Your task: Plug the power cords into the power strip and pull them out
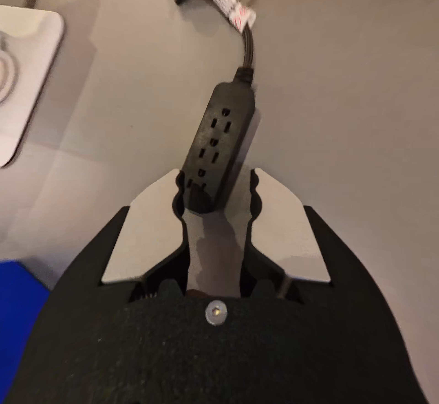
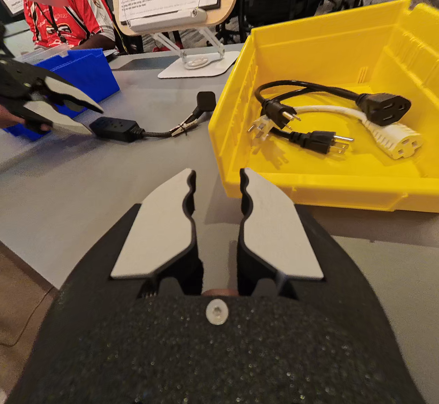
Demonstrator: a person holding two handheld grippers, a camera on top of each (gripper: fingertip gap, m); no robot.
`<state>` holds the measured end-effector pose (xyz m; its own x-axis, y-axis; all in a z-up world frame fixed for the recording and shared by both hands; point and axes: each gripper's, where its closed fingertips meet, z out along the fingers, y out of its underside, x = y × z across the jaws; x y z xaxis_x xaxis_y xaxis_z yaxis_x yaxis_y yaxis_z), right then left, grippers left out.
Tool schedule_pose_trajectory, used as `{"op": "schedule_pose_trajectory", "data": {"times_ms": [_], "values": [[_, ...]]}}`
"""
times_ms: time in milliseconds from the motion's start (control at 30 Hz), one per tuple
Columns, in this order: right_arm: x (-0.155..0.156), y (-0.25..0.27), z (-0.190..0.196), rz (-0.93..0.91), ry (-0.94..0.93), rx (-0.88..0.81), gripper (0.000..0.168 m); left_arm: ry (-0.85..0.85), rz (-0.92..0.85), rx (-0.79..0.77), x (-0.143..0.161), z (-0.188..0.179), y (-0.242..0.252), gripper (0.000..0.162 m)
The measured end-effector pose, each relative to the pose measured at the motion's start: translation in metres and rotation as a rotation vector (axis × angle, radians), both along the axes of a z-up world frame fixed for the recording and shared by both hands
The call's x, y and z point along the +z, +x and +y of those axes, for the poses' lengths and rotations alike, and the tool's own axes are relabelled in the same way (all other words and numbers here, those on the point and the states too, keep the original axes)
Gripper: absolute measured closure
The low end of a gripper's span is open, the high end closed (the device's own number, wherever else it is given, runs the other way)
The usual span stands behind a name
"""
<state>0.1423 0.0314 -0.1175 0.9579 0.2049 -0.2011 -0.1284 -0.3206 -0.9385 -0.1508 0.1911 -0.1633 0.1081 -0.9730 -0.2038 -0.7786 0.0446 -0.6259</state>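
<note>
Nearby, yellow bin (image 2: 237, 136) beside power strip (image 2: 116, 128).

Grey table (image 2: 147, 178) bears power strip (image 2: 116, 128), yellow bin (image 2: 308, 193), blue bin (image 2: 88, 71), perhaps a stand (image 2: 199, 69).

The power strip (image 1: 218, 147) looks like matt black plastic, faintly dusty, and its cord (image 2: 156, 134) wears a braided sleeve, probably cloth. The yellow bin (image 2: 273, 193) is glossy smooth plastic. In it, the black cord (image 2: 308, 88) is smooth rubbery plastic with shiny metal prongs; the white cord (image 2: 332, 110) is ribbed. The right claw (image 2: 217, 174) has smooth matt grey plates on grainy black plastic. The worktop (image 2: 95, 178) is smooth matt grey.
</note>
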Motion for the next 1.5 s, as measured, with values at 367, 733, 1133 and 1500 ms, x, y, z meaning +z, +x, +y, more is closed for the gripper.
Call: {"op": "schedule_pose_trajectory", "data": {"times_ms": [367, 733, 1133, 1500], "values": [[-0.011, -0.011, 0.004, -0.220, -0.037, -0.062, 0.105, -0.126, -0.476, 0.555, 0.023, -0.116, -0.089, 0.113], [0.008, 0.004, 0.013, -0.174, 0.057, -0.145, 0.099, -0.221, -0.673, 0.685, 0.042, -0.093, -0.130, 0.110], [0.028, -0.100, 0.018, 0.151, 0.072, 0.240, 0.097, -0.063, -0.513, 0.480, 0.036, -0.102, -0.048, 0.102], [0.034, 0.089, -0.027, -0.199, 0.049, -0.562, 0.100, 0.005, -0.448, 0.395, 0.041, -0.086, 0.192, 0.102]]}}
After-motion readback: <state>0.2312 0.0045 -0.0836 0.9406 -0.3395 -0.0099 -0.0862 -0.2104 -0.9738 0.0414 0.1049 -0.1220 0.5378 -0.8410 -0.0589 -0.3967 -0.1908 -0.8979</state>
